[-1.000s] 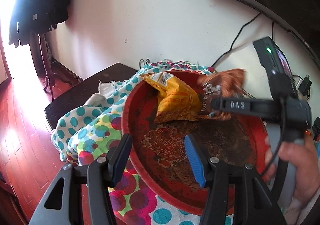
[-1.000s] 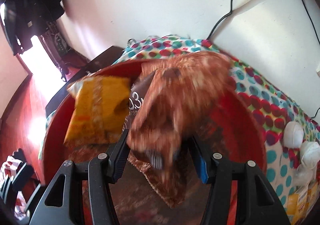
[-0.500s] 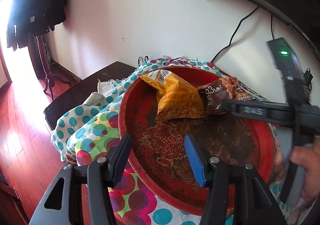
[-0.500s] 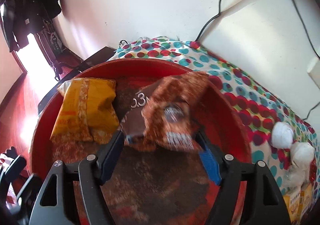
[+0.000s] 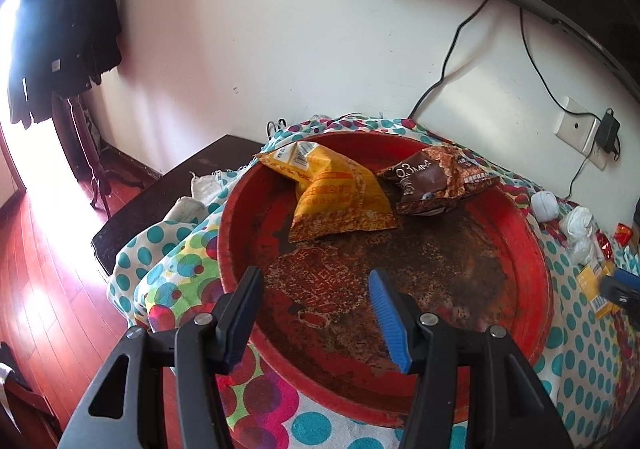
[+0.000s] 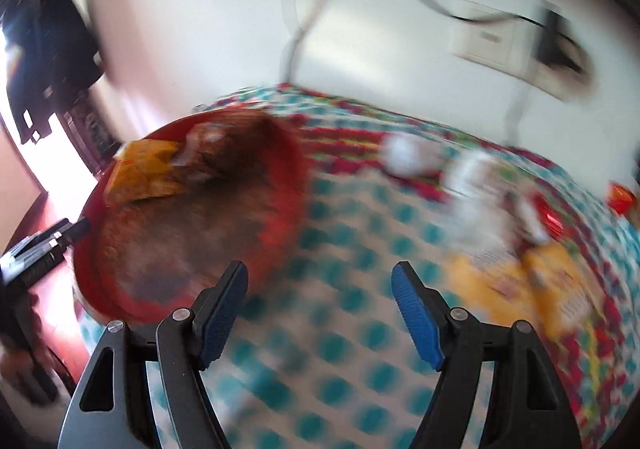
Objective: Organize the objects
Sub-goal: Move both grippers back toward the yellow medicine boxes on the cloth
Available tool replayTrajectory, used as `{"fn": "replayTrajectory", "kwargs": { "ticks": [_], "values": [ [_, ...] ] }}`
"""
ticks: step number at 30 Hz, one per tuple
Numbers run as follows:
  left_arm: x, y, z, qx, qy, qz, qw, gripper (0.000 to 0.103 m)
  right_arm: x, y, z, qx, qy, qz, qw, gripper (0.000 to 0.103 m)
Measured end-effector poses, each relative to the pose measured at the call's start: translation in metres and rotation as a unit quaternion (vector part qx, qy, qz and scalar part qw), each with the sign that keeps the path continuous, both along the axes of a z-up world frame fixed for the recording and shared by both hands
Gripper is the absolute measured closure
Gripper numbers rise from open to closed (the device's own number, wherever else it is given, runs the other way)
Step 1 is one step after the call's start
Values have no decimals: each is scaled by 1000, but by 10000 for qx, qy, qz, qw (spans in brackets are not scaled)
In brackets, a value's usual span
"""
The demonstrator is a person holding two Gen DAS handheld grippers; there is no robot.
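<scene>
Reaching for the next yellow packet [image 6: 532, 281] on the desk should be done low and squarely. Its edges are blurred, so alignment is probably best confirmed first. The right hand-held gripper [image 6: 320, 313] is spread and empty; the left hand-held gripper [image 5: 316, 313] likewise, above the red tray [image 5: 536, 249].

a wall socket [image 5: 576, 128] (charger plugged in) and dark clothes [image 5: 66, 29] hanging.

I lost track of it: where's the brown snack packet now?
In the left wrist view, the brown snack packet lies at the red tray's far side, right of the yellow packet.
</scene>
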State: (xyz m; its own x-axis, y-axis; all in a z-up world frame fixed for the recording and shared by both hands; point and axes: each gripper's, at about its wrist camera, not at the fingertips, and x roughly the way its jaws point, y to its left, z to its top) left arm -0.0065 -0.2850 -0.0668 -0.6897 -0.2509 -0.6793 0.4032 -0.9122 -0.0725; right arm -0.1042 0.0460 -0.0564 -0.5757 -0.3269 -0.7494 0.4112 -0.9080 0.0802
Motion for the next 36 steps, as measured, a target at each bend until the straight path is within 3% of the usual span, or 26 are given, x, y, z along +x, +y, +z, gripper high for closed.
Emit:
{"fn": "replayTrajectory", "kwargs": {
  "ticks": [4,9,15,21,26,29,30,36],
  "values": [
    [-2,11,1,-165,-6,-96,9998,47,0,91,-4,-227,3,-685,9974,30],
    [-4,24,0,-419,-59,-239,9988,47,-11,156,-20,-32,-205,-867,9960,30],
    [-1,43,9,-525,66,-453,9976,47,-39,184,-49,17,-628,-759,9951,30],
    [-4,80,18,-824,-57,-809,9933,47,-66,181,-62,181,-604,-437,9971,30],
    [-18,126,26,-531,-159,-1332,9895,47,-83,174,-69,308,-438,-320,9981,31],
    [-33,158,28,-304,-207,-1628,9860,47,-85,172,-70,189,-426,-305,9984,39],
    [-40,169,28,-223,-256,-1719,9845,47,-83,172,-70,184,-379,-331,9986,46],
    [-87,241,20,379,-617,-2195,9729,47,-69,182,-68,310,-69,-440,9985,47]
  ]
}}
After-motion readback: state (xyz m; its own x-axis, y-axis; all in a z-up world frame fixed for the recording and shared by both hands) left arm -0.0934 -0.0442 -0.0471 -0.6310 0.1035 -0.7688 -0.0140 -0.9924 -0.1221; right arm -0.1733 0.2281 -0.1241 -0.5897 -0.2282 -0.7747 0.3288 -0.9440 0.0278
